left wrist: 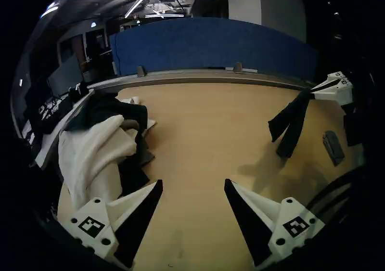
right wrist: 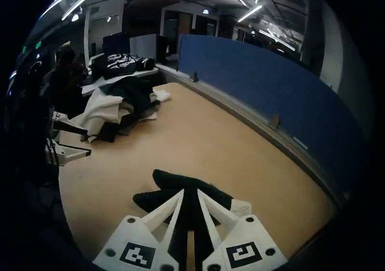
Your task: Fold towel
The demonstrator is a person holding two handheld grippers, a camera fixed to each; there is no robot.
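- One towel (left wrist: 288, 124) hangs long-axis down from the right gripper (right wrist: 190, 194), whose fingers are clamped on its top.
- Left gripper (left wrist: 192, 184): fingers apart, empty; the towel lies ahead-right, well apart.

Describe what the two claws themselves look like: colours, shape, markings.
The left claw and the right claw look alike. Each has two white wedge-shaped fingers that taper to a point, with black inner faces. Near each finger's base sits a square black-and-white marker, with small round holes beside it.
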